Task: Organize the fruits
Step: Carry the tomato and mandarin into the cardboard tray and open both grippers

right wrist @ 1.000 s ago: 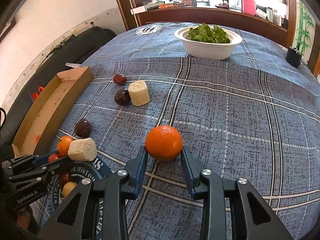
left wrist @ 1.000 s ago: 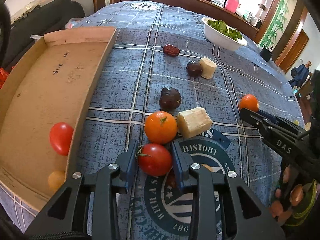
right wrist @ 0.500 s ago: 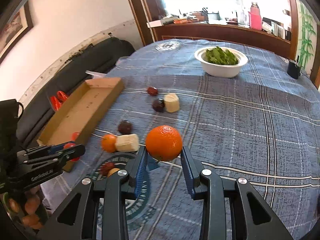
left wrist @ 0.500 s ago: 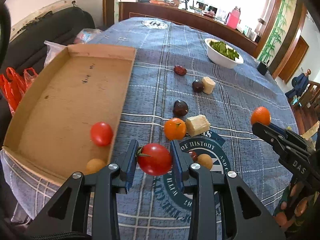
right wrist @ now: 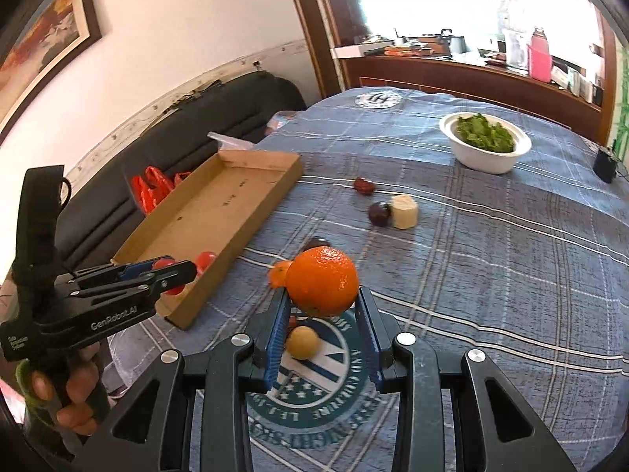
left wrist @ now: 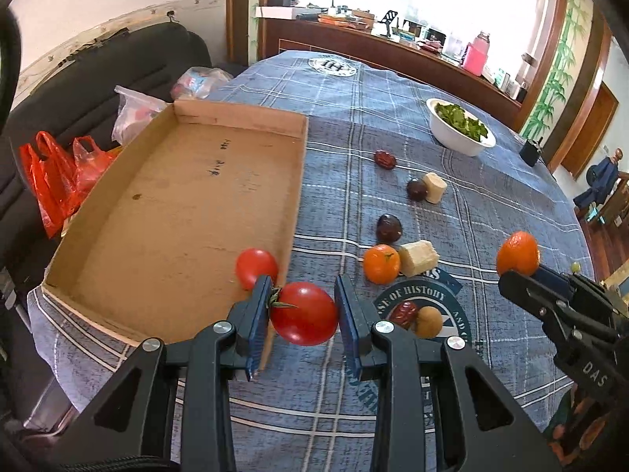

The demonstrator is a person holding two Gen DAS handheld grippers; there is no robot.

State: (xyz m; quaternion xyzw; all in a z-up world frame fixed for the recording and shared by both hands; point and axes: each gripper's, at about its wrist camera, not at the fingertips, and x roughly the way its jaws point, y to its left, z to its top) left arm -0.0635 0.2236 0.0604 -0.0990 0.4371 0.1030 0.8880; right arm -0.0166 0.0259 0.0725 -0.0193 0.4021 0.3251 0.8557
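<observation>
I have the left hand-held gripper (left wrist: 302, 316) clamped on a tomato (left wrist: 304, 313), lifted clear of the table (left wrist: 491, 204) just beside the cardboard box (left wrist: 177, 204) at its near right corner; the tomato's long axis runs across the jaws, its green stem pointing toward the box. My right hand-held gripper (right wrist: 320, 306) grips an orange (right wrist: 322, 286), round with no clear long axis, held above the table well to the right of the box. Inside the box, against its right wall, sits another tomato (left wrist: 256, 266). On the cloth to the right of the box lie a small orange (left wrist: 381, 264) touching a pale chunk (left wrist: 418, 258), a dark plum (left wrist: 388, 228), a red date (left wrist: 405, 312) and a tan fruit (left wrist: 428, 321). Farther off from the box stands a white bowl of greens (left wrist: 460, 128).
</observation>
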